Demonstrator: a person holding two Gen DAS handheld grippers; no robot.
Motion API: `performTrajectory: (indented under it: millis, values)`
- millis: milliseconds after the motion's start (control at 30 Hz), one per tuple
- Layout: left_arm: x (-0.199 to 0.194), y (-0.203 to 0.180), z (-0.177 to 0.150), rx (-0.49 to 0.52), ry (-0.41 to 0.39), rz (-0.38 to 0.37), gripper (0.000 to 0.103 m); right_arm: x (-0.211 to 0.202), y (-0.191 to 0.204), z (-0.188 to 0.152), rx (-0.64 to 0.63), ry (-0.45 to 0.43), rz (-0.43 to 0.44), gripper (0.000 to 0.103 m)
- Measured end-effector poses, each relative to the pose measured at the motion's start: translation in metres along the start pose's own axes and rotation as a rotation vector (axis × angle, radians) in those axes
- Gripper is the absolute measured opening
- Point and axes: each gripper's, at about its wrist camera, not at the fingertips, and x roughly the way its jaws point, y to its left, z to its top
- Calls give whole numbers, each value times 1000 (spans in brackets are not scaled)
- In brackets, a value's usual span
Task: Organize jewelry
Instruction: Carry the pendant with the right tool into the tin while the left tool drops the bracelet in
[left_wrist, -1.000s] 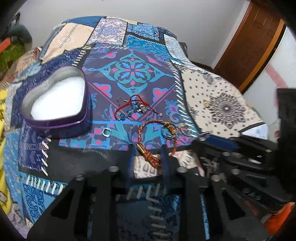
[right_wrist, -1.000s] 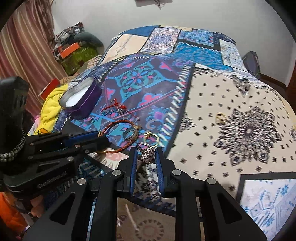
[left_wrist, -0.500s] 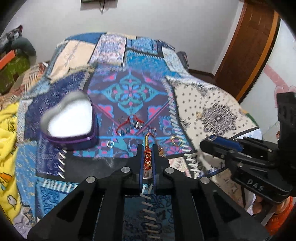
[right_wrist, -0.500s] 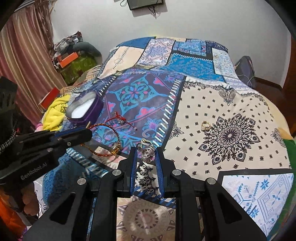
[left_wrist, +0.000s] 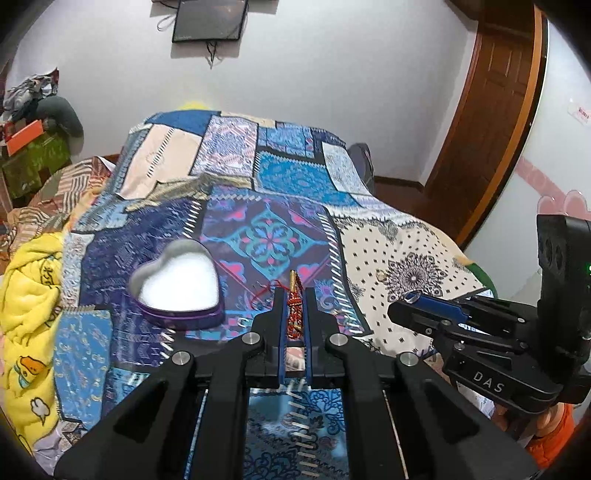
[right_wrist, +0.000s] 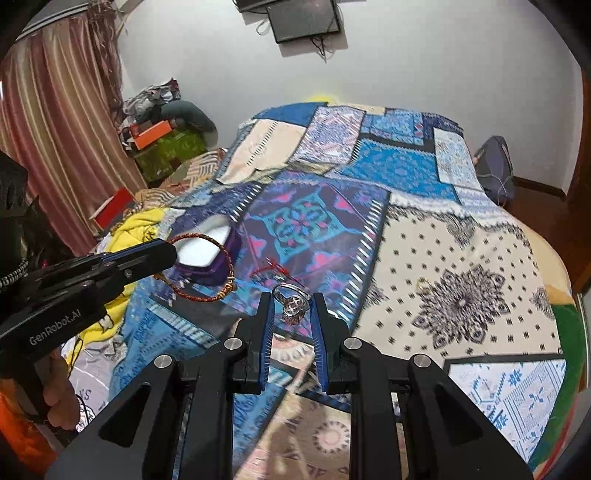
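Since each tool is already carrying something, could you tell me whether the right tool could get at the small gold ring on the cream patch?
Probably not yet: the right tool is shut on a silver ring, though nothing blocks the gold ring.

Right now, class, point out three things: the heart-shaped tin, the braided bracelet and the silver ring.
heart-shaped tin (left_wrist: 177, 282): left wrist view, on its white lining.
braided bracelet (right_wrist: 199, 295): right wrist view, on its lower red-and-gold curve.
silver ring (right_wrist: 293, 304): right wrist view, on its round ornament.
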Motion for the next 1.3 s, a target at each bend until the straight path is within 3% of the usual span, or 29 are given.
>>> performTrajectory:
  millis: [367,733,1300]
  values:
    - [-23,39,8,-15,-67,52,6,13,41,27,-53,-45,42,18]
    - [-21,87,19,-39,-103,70,6,45,70,50,-94,-44,57,18]
    - [45,132,12,-116,20,-30,6,107,87,56,-158,67,77,18]
